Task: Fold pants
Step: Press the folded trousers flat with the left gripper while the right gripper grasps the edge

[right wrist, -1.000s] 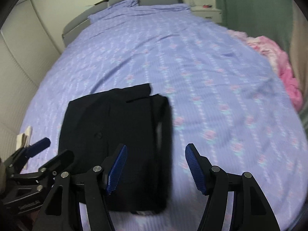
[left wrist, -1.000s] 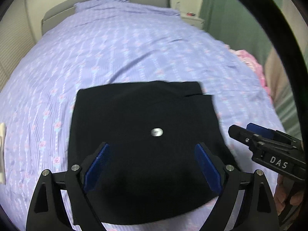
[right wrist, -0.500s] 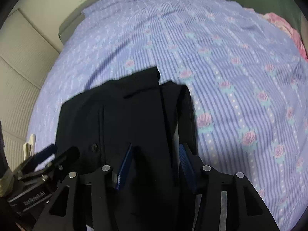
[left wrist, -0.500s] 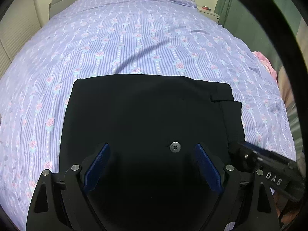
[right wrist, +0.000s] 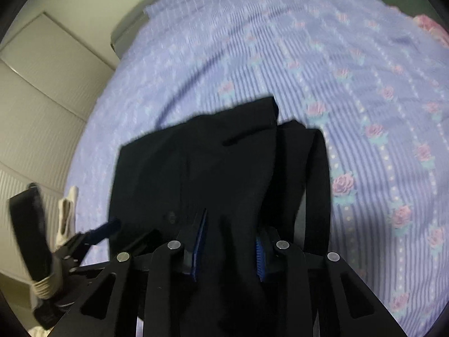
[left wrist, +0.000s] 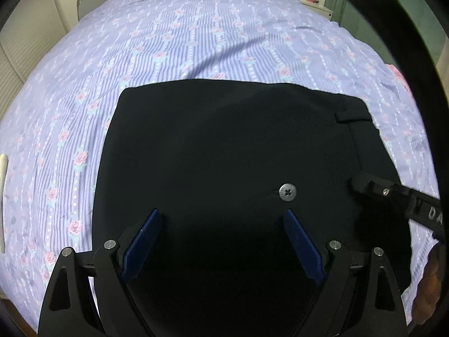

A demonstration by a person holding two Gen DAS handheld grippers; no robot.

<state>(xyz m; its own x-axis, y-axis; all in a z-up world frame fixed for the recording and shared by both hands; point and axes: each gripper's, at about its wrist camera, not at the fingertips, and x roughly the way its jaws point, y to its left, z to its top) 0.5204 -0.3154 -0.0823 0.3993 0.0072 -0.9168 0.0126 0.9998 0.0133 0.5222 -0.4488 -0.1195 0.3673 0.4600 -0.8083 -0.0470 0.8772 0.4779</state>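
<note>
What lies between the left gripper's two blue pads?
Only the folded black pants, spread under the wide-open left gripper with its blue pads apart from the cloth's edges; the left wrist view shows it.

Dim, even light; fisheye warp; right-wrist motion blur.

Bedspread (left wrist: 224, 42) lies open beyond the pants (left wrist: 224, 154).

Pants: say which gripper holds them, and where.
The right gripper pinches the black pants near their near right edge; the left gripper is open, holding nothing.
</note>
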